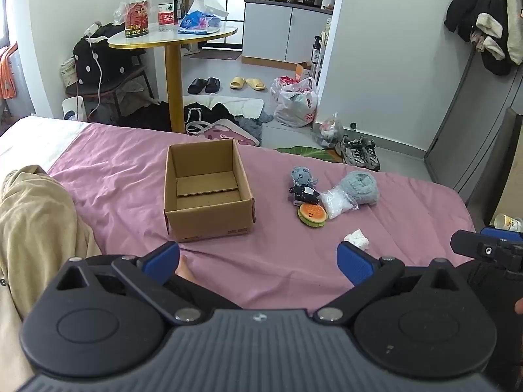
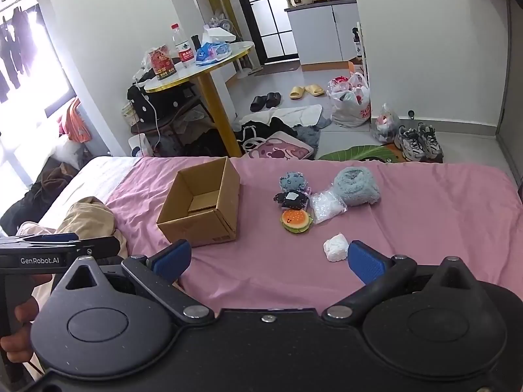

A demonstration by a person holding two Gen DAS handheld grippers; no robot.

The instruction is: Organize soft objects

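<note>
Judging by the empty box (image 1: 207, 189) on the bed (image 1: 278, 261), nothing is sorted yet: toys (image 2: 295, 210), towel (image 2: 357, 185) and tissue (image 2: 335, 247) lie right of it, both tools (image 1: 258, 254) (image 2: 269, 258) open and empty.

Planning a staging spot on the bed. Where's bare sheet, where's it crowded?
Free: the pink sheet between the cardboard box and the burger plush, and the strip in front of both open grippers. Crowded: the cluster of burger plush, grey doll, plastic bag and rolled grey towel; the white wad sits nearer.
</note>
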